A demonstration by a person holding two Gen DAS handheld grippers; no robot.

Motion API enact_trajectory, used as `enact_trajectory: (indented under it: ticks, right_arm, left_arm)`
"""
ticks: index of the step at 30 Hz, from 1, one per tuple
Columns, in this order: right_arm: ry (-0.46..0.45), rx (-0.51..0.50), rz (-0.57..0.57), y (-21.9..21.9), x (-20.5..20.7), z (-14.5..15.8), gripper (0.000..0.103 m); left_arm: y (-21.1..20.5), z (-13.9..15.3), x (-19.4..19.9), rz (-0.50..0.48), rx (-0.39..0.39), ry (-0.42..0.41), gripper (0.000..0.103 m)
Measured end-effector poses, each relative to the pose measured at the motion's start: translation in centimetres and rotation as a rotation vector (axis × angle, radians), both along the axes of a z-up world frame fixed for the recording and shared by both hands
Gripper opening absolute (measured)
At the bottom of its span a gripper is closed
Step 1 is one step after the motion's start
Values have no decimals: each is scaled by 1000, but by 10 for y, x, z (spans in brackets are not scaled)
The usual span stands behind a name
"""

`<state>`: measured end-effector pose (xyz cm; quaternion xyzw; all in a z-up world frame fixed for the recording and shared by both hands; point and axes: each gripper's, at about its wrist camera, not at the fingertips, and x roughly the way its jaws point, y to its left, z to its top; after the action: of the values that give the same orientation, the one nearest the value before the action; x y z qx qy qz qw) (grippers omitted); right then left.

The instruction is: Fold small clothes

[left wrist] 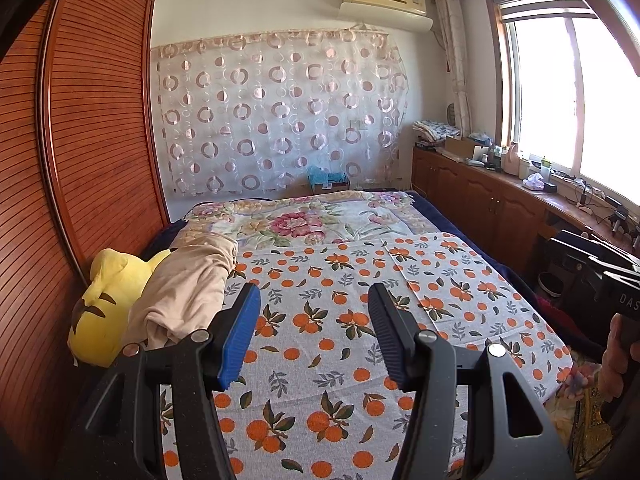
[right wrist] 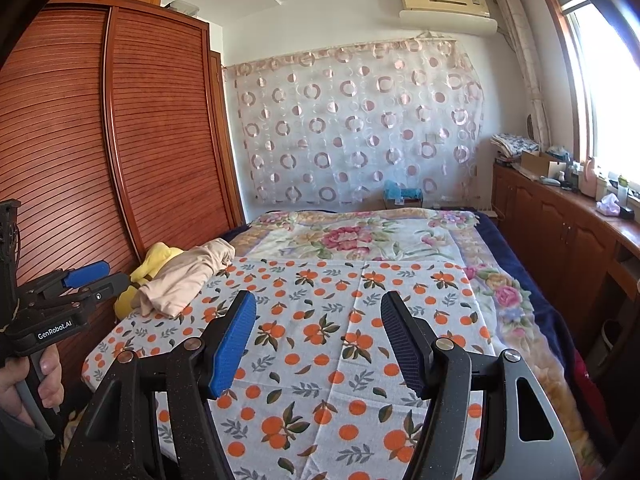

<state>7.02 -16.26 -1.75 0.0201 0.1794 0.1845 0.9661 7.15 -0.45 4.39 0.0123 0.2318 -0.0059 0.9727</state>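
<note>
Fingers of the left gripper spread wide, grasping nothing; same for the right gripper, spread and bare, both hovering above the bed. Orange-print sheet spread flat across the near half. Beige garment bunched at the far left edge, draped partly over a yellow plush, by the wardrobe. Rumpled, not folded, as far as seen. Fits either a heap awaiting folding or one set aside. If folding it: best dragged clear of the plush onto flat sheet, pinched at two well-separated edge points, spread smooth before any crease. Soft cloth, likely to sag and slip.
</note>
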Motion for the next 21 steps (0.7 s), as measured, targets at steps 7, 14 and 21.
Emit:
enact_trajectory:
  ticks: [7,14,21]
  right_arm:
    - [0,0,2,-2,0,0,67]
    - [-4,0,3,-3,1,1,67]
    - [-9,-2,3,-4,1,1,67]
  left_arm:
    - [0,0,0,0,1,-1,57]
    - [-1,1,-1,1,0,-6,57]
    - [0,-1,-1,0,0,-6,57]
